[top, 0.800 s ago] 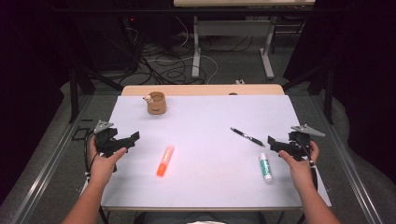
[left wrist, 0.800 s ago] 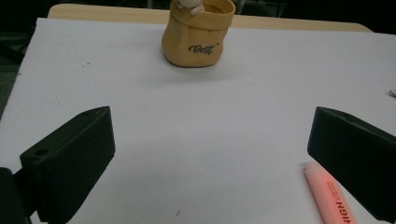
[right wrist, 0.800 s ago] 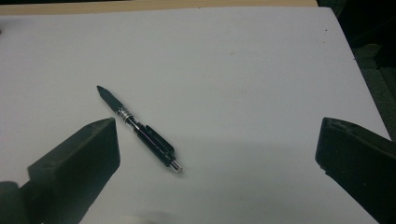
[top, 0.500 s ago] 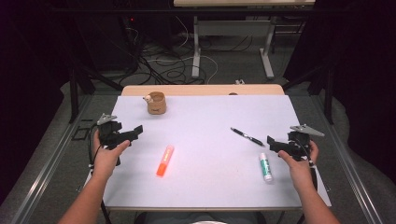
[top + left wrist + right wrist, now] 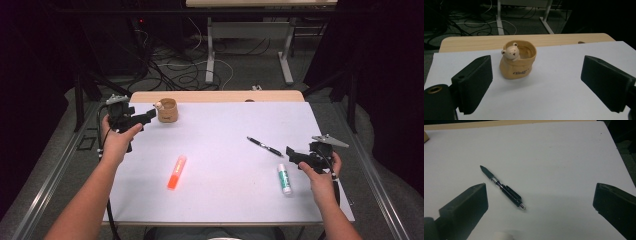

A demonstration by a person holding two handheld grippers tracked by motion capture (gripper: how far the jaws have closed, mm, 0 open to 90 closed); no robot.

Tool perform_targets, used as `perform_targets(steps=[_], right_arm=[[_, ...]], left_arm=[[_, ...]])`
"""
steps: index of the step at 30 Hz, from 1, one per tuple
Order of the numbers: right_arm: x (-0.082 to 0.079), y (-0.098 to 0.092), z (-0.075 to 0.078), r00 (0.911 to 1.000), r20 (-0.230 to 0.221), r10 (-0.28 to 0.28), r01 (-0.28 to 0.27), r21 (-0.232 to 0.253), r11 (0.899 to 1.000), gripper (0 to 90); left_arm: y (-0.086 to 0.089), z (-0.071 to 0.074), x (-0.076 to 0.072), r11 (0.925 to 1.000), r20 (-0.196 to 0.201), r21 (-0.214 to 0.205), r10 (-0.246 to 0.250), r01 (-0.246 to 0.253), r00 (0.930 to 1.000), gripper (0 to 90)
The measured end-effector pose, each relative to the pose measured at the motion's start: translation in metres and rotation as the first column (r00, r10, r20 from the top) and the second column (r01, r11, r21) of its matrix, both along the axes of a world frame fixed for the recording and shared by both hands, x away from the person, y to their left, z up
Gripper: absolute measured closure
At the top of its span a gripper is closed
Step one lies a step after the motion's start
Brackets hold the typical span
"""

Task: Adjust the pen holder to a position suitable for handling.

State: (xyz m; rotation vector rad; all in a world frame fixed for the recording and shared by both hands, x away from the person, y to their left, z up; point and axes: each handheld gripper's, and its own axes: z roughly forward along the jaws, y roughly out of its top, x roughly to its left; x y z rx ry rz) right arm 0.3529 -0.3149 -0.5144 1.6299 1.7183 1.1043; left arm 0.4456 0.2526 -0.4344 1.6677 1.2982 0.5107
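Ceramic bear pot (image 5: 167,110), upper left of the high view, stands just ahead of the left gripper (image 5: 145,118), jaws wide and empty like the right gripper (image 5: 295,156), so an off-centre approach could likely tip it.

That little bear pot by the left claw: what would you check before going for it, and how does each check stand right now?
1. Left gripper jaws open, nothing between them: ok.
2. Bear pot upright on the white sheet: ok.
3. Pot ahead of the left jaws, not yet between them: ok.
4. Jaws wide enough to straddle the pot: looks ok.
5. Right gripper open, apart from the pen and glue stick: ok.
6. What is inside the pot: cannot tell.
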Motion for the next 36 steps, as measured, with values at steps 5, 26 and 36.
perform_targets(steps=[5, 26, 36], right_arm=[[-0.001, -0.002, 0.000, 1.0000, -0.004, -0.006, 0.006, 0.012, 1.000, 0.0], [-0.006, -0.003, 0.001, 0.9999, -0.003, -0.014, 0.014, 0.032, 0.999, 0.0], [-0.007, -0.006, -0.001, 0.9995, -0.017, -0.027, 0.028, 0.062, 0.998, 0.0]], left_arm=[[-0.004, 0.016, 0.018, 1.0000, -0.017, 0.003, 0.004, -0.004, 0.9998, 11.2], [-0.005, 0.025, 0.076, 0.9959, -0.014, 0.012, 0.090, -0.090, 0.9958, 16.4], [-0.008, 0.007, 0.093, 0.9945, -0.046, 0.036, 0.099, -0.098, 0.9940, 18.2]])
